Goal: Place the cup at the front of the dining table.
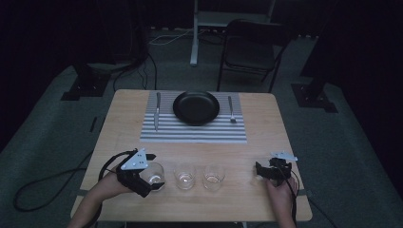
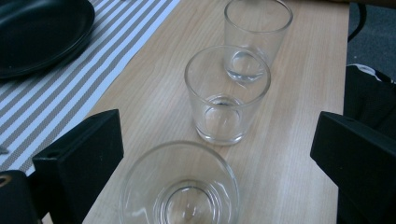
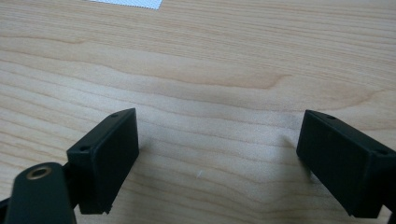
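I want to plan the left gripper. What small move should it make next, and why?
Probably close the left gripper on the nearest glass: its open jaws already stand on either side of this glass, first in a row of three, and do not yet touch it.

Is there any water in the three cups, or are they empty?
Empty. All three glasses stand upright in a row, and in the left gripper view you see straight through each one to its bare bottom and the wooden table.
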The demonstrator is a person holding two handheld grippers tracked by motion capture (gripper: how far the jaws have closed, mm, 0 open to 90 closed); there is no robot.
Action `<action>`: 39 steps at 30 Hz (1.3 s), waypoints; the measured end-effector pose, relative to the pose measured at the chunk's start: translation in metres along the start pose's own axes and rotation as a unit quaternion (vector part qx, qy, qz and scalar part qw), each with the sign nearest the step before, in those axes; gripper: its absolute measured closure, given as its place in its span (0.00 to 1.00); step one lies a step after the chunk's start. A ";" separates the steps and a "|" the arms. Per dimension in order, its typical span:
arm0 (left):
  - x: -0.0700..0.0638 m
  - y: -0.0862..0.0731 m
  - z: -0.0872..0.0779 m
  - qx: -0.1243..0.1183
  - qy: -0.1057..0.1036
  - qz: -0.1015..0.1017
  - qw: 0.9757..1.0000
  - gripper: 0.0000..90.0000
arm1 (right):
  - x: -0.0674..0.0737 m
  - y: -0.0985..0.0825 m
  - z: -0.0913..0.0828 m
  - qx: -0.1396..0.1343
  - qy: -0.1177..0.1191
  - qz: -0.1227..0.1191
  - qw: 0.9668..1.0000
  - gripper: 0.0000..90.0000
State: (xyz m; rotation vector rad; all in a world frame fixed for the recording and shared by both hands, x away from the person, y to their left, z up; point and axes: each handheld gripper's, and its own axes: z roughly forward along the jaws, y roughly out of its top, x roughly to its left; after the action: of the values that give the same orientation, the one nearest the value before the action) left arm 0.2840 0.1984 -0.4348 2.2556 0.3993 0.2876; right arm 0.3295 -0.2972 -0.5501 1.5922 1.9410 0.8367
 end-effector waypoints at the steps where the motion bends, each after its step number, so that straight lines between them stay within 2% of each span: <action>1: 0.000 0.001 0.002 0.001 -0.005 0.001 1.000 0.03 | 0.000 0.000 0.000 0.000 0.000 0.000 1.000 0.14; 9: 0.001 0.012 0.014 0.011 -0.020 0.013 1.000 0.03 | 0.000 0.000 0.000 0.000 0.000 0.000 1.000 0.14; 17: 0.000 0.024 0.026 0.018 -0.026 0.028 0.999 0.03 | 0.000 0.000 0.000 0.000 0.000 0.000 1.000 0.14; 20: 0.000 0.029 0.033 0.022 -0.037 0.031 0.999 0.03 | 0.000 0.000 0.000 0.000 0.000 0.000 1.000 0.14; 29: -0.003 0.040 0.050 0.025 -0.052 0.047 0.997 0.03 | 0.000 0.000 0.000 0.000 0.000 0.000 1.000 0.14; 39: -0.005 0.054 0.066 0.028 -0.069 0.056 0.996 0.03 | 0.000 0.000 0.000 0.000 0.000 0.000 1.000 0.14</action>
State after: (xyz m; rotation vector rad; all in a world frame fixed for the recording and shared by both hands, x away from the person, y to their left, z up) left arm 0.3114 0.1173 -0.4365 2.3405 0.2105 0.1780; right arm 0.3294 -0.2972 -0.5501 1.5921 1.9413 0.8368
